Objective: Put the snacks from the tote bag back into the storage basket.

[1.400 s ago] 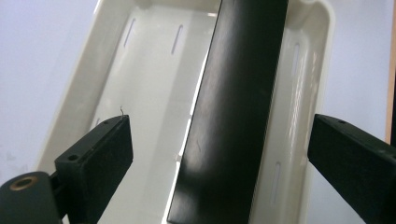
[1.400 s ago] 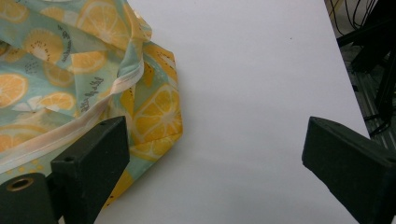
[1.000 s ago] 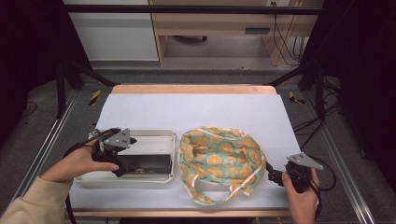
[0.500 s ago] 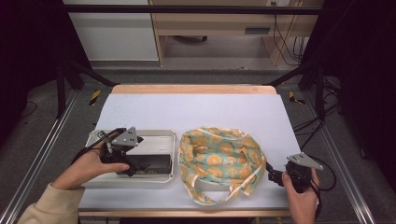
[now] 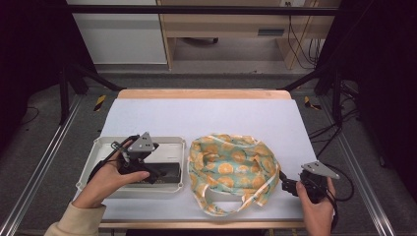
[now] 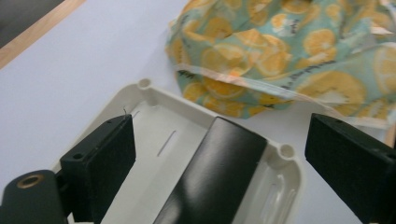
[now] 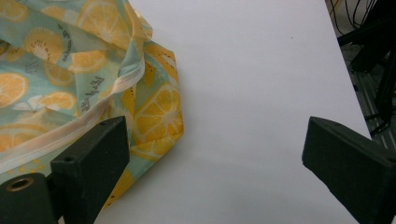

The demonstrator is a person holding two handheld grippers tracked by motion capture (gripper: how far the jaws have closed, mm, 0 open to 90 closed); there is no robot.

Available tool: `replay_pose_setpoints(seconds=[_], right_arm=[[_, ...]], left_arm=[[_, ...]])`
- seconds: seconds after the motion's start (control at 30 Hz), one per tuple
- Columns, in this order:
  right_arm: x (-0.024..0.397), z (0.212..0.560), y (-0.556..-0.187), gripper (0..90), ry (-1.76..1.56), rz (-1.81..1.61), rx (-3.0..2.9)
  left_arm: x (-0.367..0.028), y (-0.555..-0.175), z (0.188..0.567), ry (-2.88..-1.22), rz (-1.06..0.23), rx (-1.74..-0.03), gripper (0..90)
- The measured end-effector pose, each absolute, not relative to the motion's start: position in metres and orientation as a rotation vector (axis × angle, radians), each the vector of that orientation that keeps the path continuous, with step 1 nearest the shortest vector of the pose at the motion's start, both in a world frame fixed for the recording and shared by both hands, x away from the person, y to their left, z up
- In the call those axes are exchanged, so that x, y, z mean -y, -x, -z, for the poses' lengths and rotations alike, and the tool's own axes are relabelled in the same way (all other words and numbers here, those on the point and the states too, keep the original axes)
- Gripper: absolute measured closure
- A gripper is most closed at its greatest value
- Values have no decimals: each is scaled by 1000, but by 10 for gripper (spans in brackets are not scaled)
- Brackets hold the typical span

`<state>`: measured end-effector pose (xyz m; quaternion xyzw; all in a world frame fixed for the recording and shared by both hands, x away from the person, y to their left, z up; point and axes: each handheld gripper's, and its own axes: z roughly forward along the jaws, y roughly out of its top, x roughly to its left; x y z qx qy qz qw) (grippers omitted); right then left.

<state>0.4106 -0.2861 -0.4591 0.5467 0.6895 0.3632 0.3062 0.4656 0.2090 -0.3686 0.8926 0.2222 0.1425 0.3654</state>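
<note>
The left gripper (image 5: pixel 156 173) hangs over the white tray (image 5: pixel 98 147) near the table's (image 5: pixel 206 118) front-left corner. Its jaws are spread wide on either side of the black box (image 6: pixel 210 182), which lies in the tray; neither jaw touches it. The fruit-print bag (image 5: pixel 231 169) lies crumpled just beside the tray's right edge, toward the front edge. The right gripper (image 5: pixel 285 187) sits near the front-right corner beside the bag, jaws wide apart and empty.
</note>
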Motion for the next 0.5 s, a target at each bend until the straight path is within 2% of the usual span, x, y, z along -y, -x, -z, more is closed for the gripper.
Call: replay_pose_setpoints(seconds=[0.23,0.5], right_arm=[[285,459,-411,78,-1452,-954,-1819],[285,460,-412,77,-1447,-952,-1830]], left_arm=[[-219,-460,364,-2300,-437,-595,89],[-249,-473,374,-2255,-458,-721,84]])
